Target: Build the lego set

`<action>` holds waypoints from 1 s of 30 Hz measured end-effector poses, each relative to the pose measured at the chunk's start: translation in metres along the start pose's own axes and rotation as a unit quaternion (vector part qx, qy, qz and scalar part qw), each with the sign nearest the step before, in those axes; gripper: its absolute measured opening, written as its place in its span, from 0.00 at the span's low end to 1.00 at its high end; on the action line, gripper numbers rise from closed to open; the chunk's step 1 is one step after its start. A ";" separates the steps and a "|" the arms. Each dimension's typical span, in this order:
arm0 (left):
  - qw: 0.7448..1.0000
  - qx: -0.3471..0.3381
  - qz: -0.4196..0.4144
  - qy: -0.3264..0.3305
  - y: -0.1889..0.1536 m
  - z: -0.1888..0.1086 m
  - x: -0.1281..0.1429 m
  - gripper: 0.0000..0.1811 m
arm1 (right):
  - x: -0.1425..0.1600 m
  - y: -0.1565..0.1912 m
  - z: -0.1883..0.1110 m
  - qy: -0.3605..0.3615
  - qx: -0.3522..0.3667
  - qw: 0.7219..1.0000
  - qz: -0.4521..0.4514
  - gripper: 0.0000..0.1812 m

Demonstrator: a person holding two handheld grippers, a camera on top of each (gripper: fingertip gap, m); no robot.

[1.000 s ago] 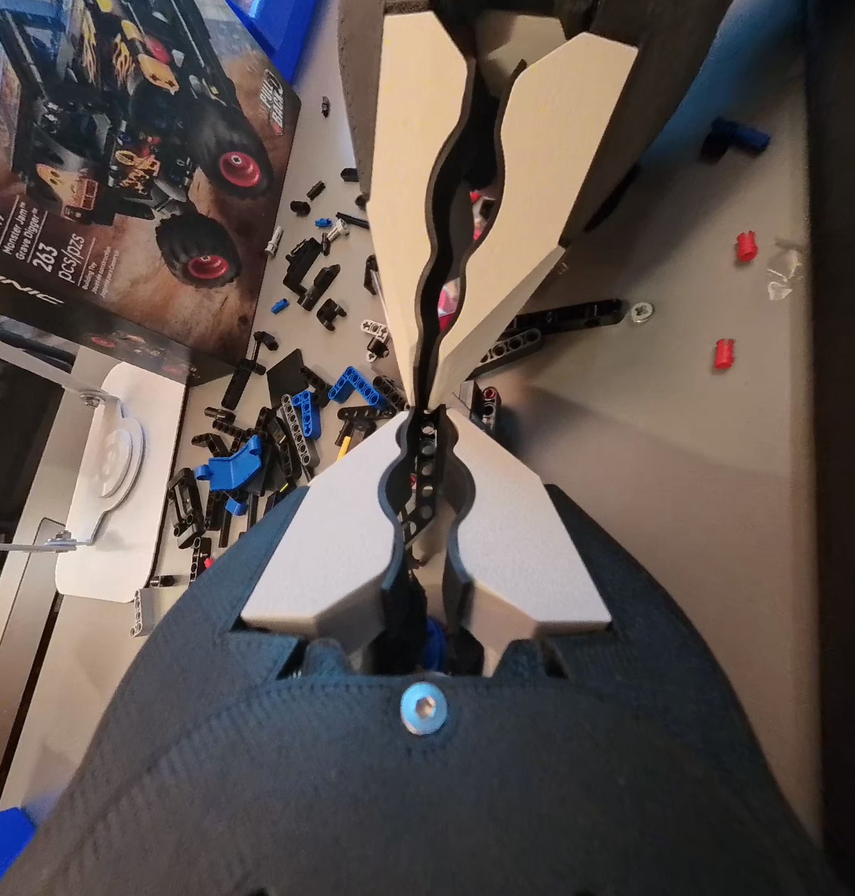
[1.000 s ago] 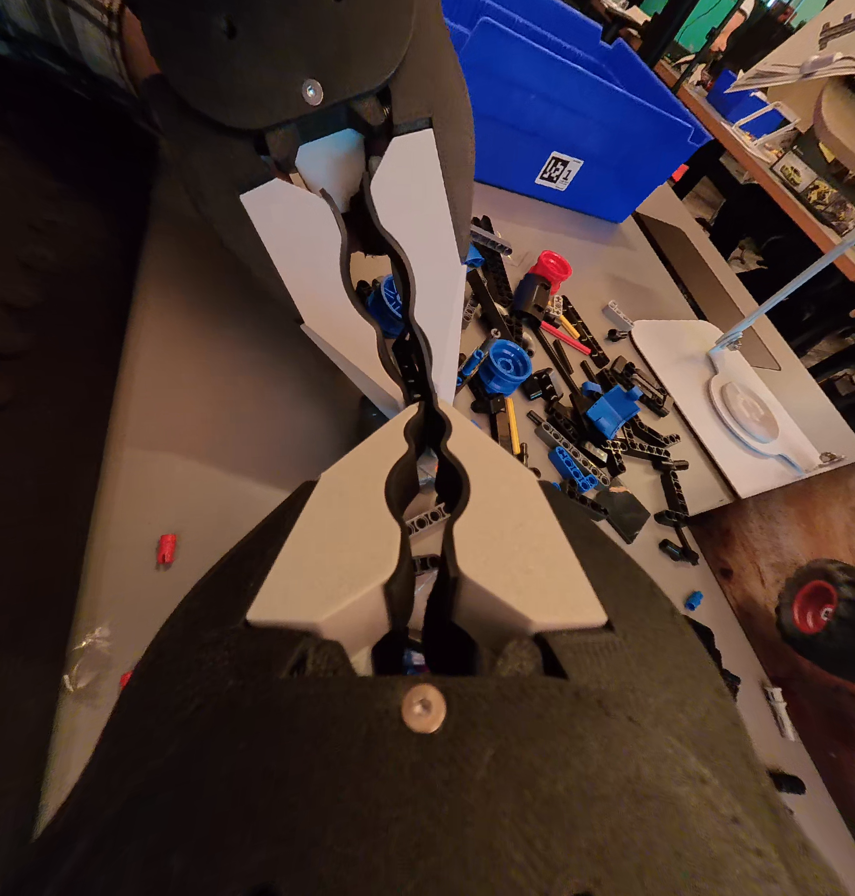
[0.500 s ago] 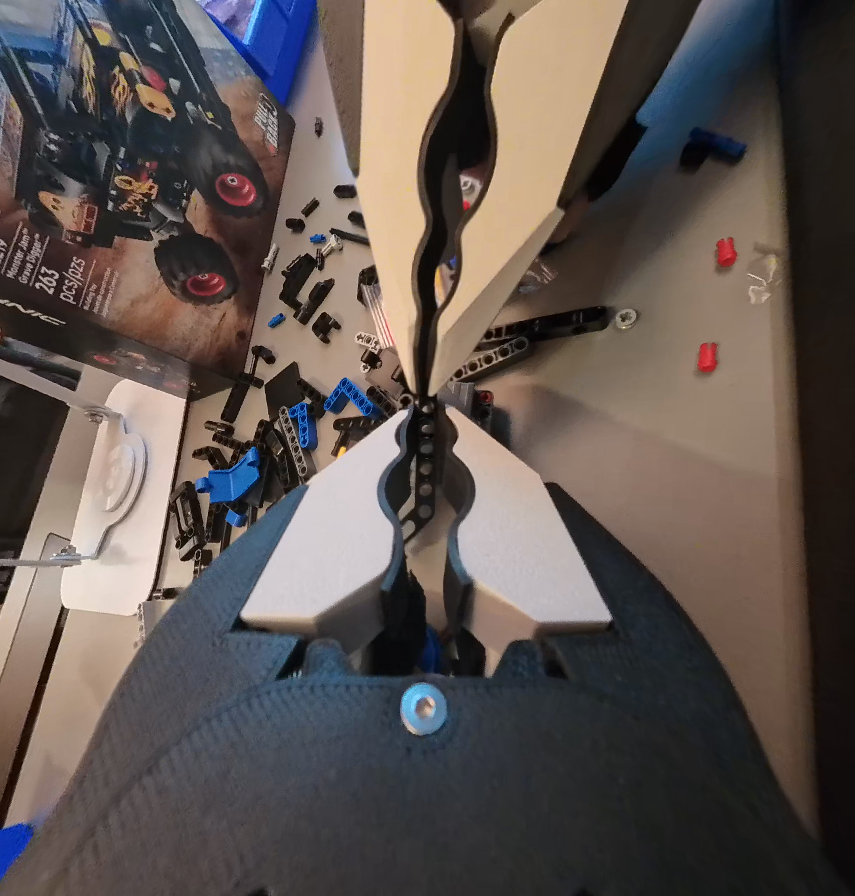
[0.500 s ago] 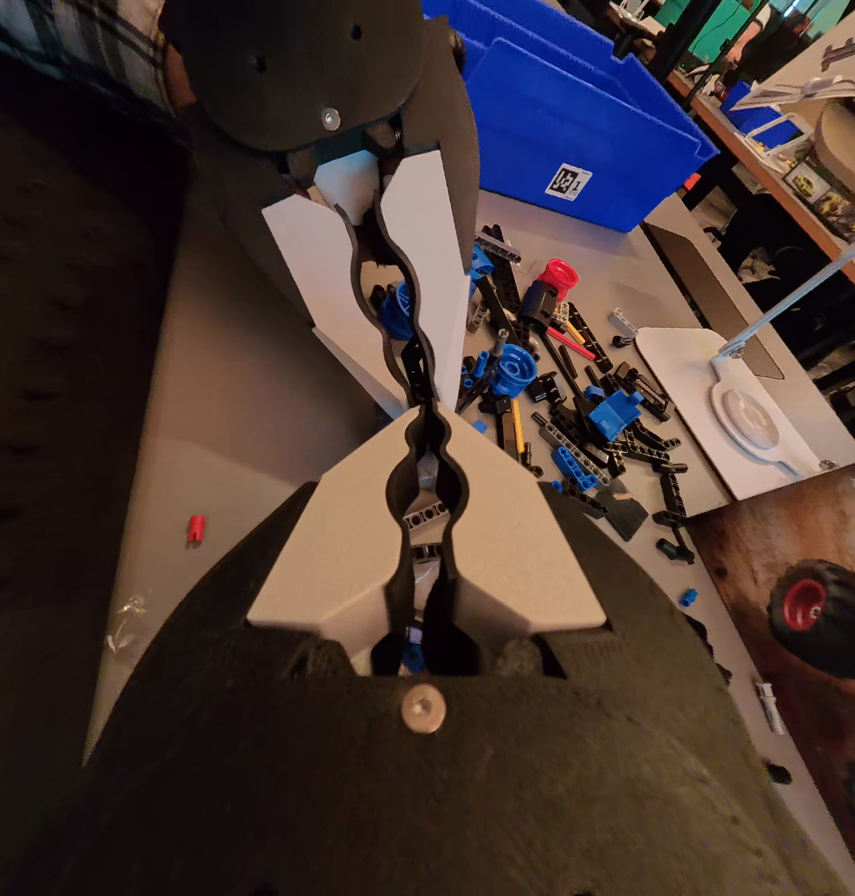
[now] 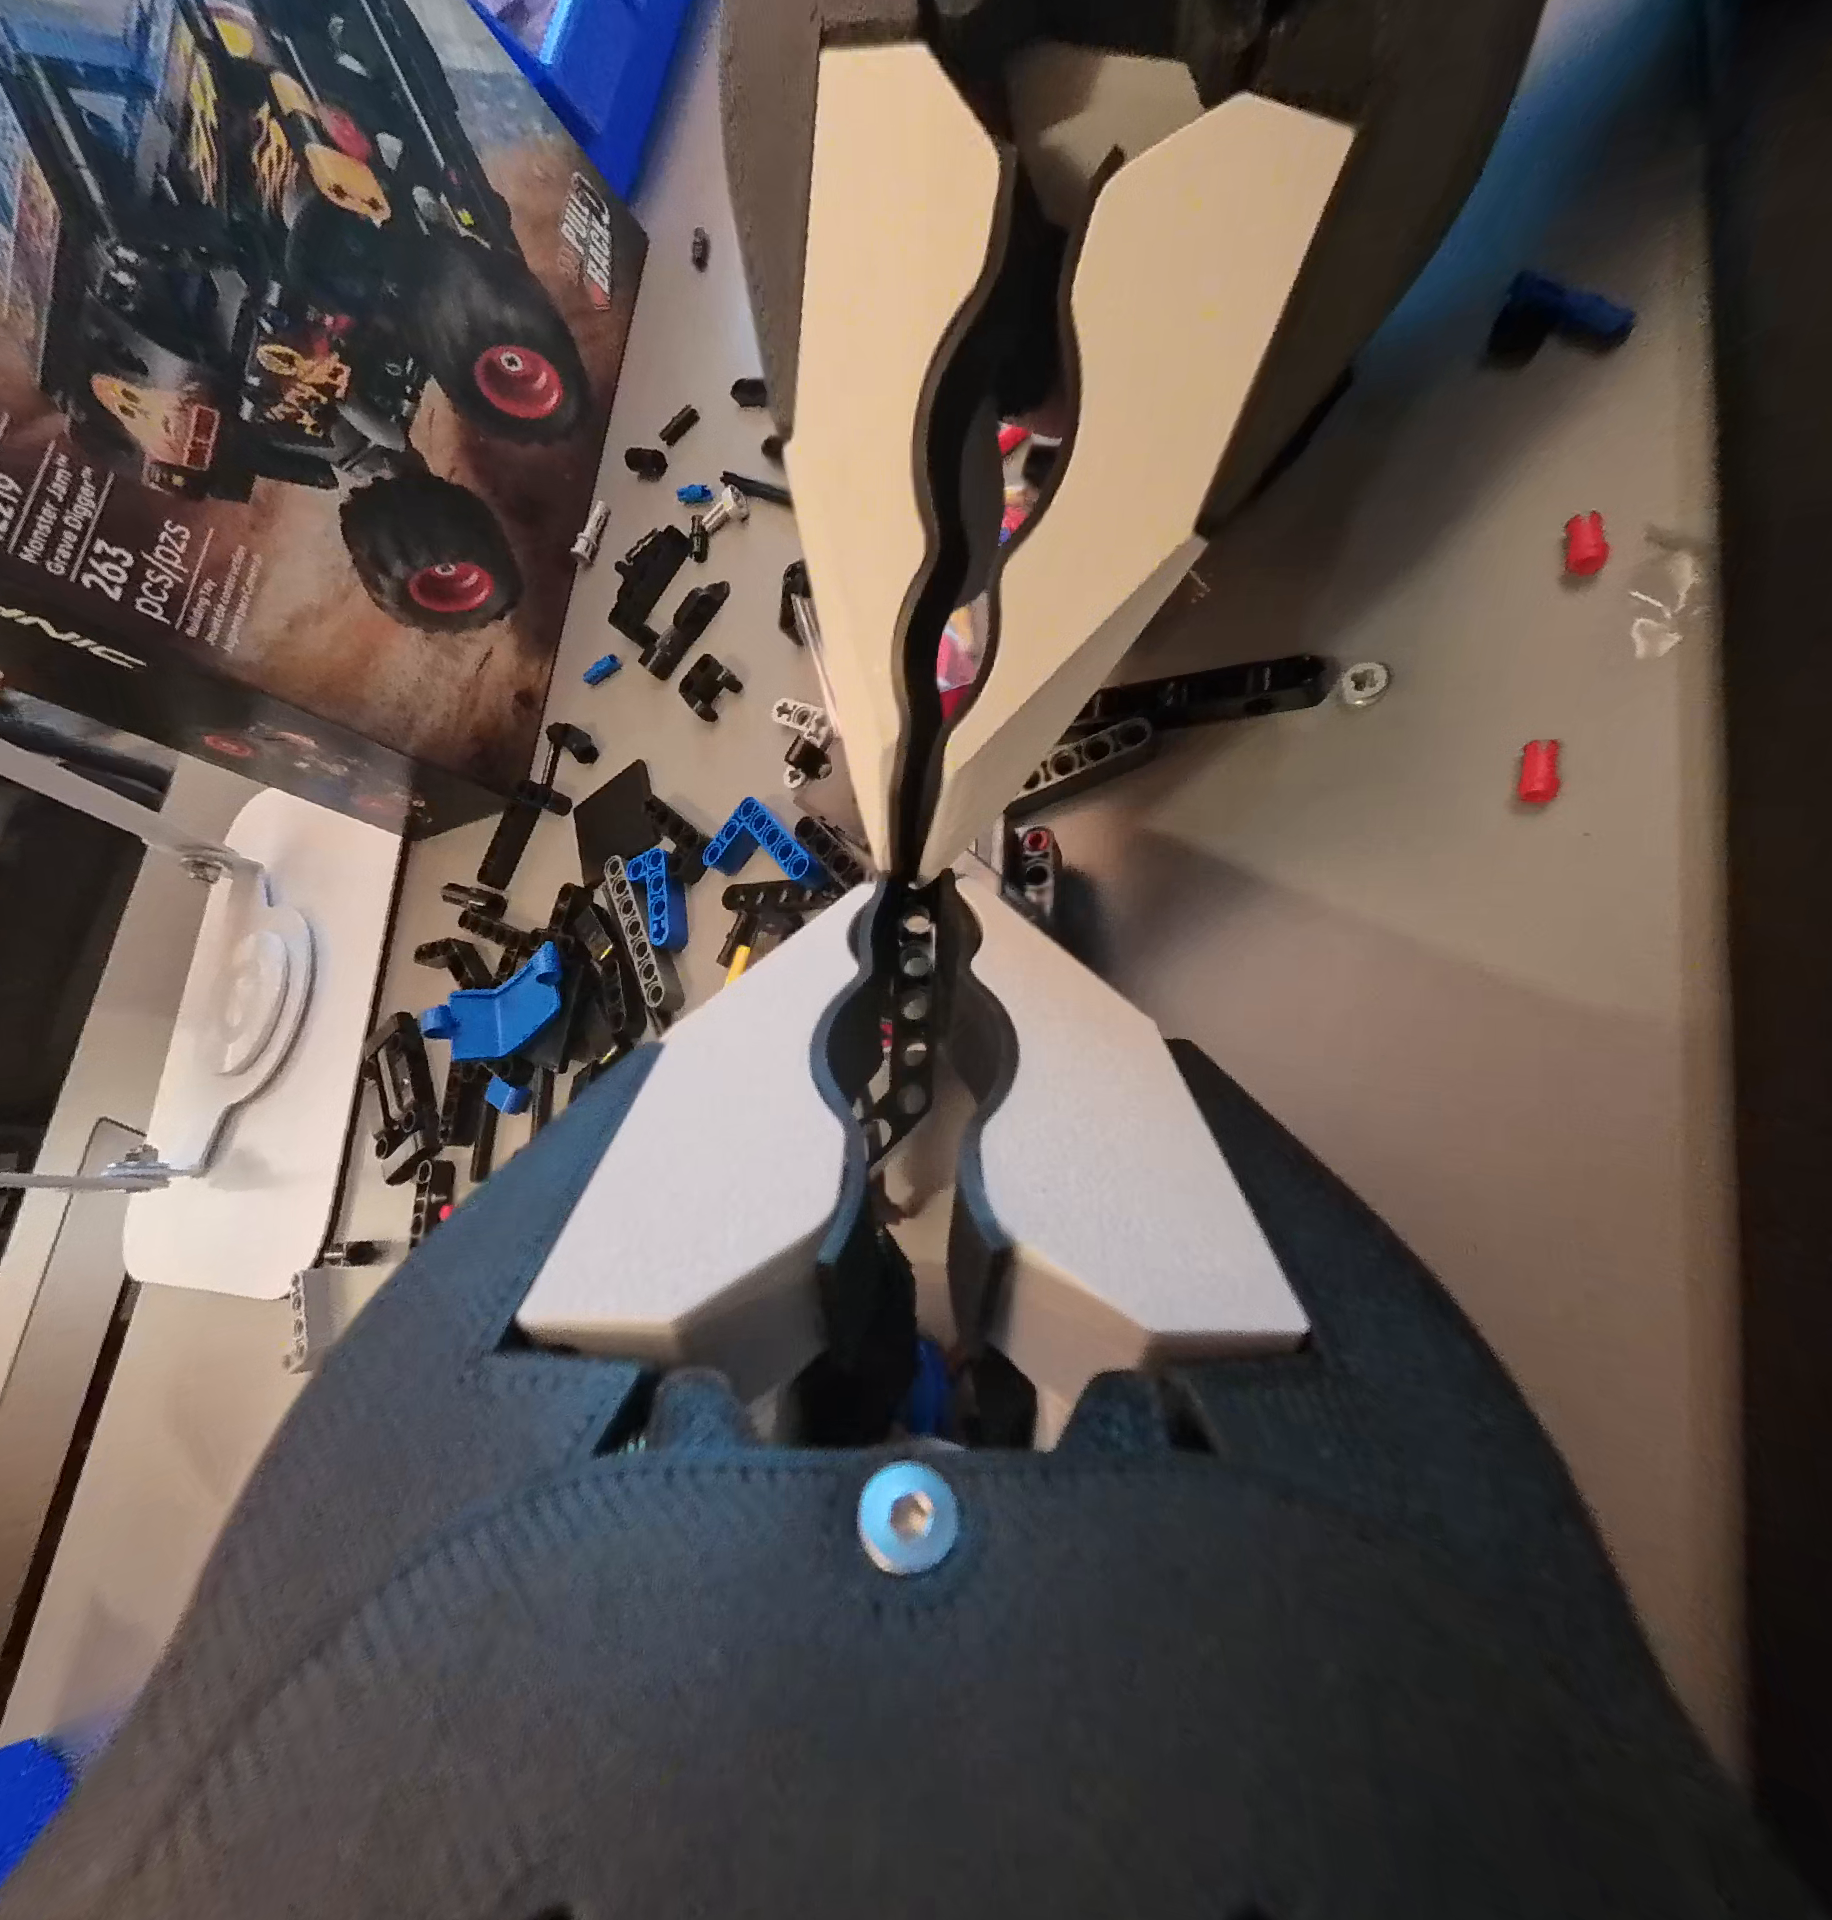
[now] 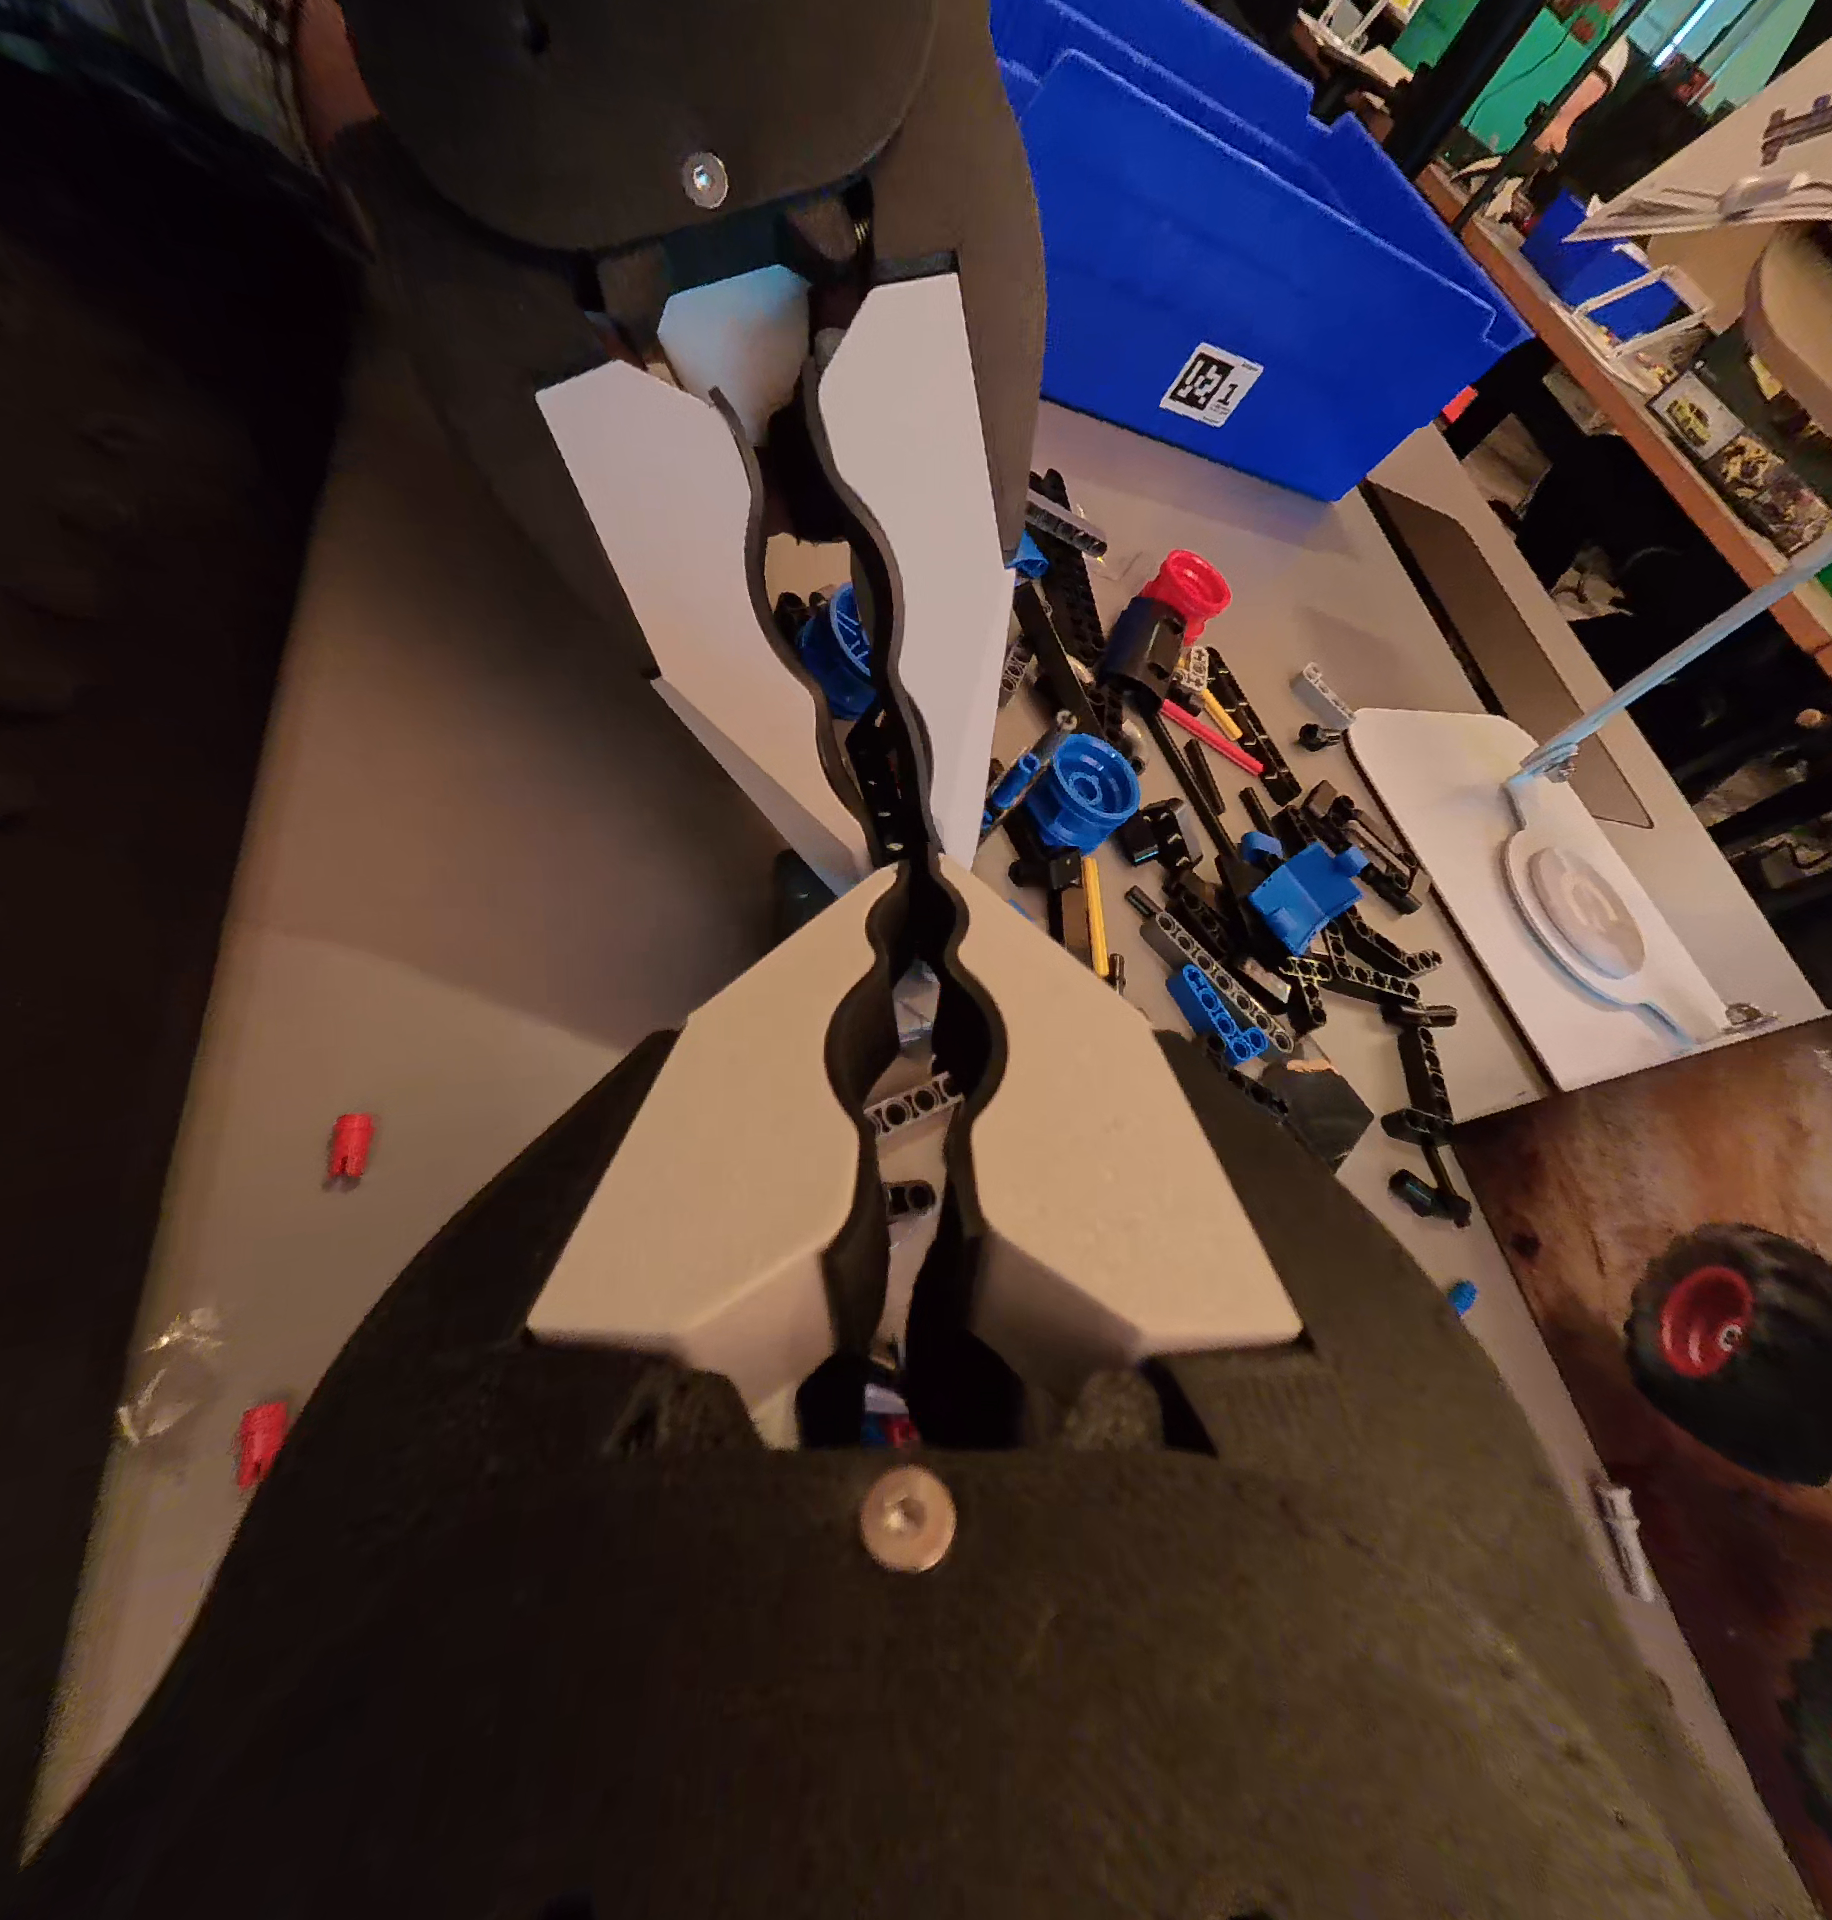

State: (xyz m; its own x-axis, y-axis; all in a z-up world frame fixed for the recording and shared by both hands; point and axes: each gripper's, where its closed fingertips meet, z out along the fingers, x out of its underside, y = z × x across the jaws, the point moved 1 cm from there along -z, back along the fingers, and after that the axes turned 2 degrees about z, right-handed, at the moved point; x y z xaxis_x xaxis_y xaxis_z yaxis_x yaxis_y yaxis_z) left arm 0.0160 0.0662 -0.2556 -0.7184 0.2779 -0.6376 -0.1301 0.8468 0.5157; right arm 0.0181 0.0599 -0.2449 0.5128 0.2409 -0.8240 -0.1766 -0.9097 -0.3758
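The grey worktop [image 5: 1411, 1039] is carrying the printed cardboard set box [image 5: 216, 364], sitting lower in view than a moment ago. Both claws are staying tip to tip. The left claw [image 5: 914, 896] is clamping a black holed plastic beam [image 5: 912, 997]; the right claw [image 6: 917, 883] is pinching the same beam's end, fingers together.

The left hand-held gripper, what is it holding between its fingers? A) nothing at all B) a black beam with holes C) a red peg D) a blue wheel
B: in the left wrist view, the left hand-held gripper is shut on a black beam with holes, which runs along the gap between its fingers.
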 end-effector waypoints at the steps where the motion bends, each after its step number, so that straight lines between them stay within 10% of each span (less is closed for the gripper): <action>1: 1.000 0.002 -0.004 0.000 0.000 0.000 0.000 0.01 | 0.000 0.000 0.000 -0.002 -0.001 1.000 0.000 0.00; 13: 0.993 -0.004 -0.094 -0.076 0.024 -0.017 -0.011 0.02 | -0.025 -0.024 -0.026 -0.066 -0.007 0.992 0.104 0.00; 22: 0.919 0.091 -0.307 -0.230 0.057 -0.049 -0.029 0.02 | -0.041 -0.046 -0.031 -0.063 0.001 0.987 0.145 0.03; 30: 0.925 0.105 -0.291 -0.221 0.048 -0.045 -0.033 0.02 | -0.047 -0.039 -0.021 -0.010 -0.038 0.991 0.127 0.05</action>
State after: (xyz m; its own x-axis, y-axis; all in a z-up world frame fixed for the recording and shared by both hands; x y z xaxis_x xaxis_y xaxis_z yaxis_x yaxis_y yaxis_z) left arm 0.0030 0.0773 -0.1835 -0.2115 -0.1342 -0.9681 -0.2387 0.9676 -0.0820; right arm 0.0185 0.0774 -0.1825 0.4431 0.0061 -0.8965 -0.2341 -0.9645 -0.1222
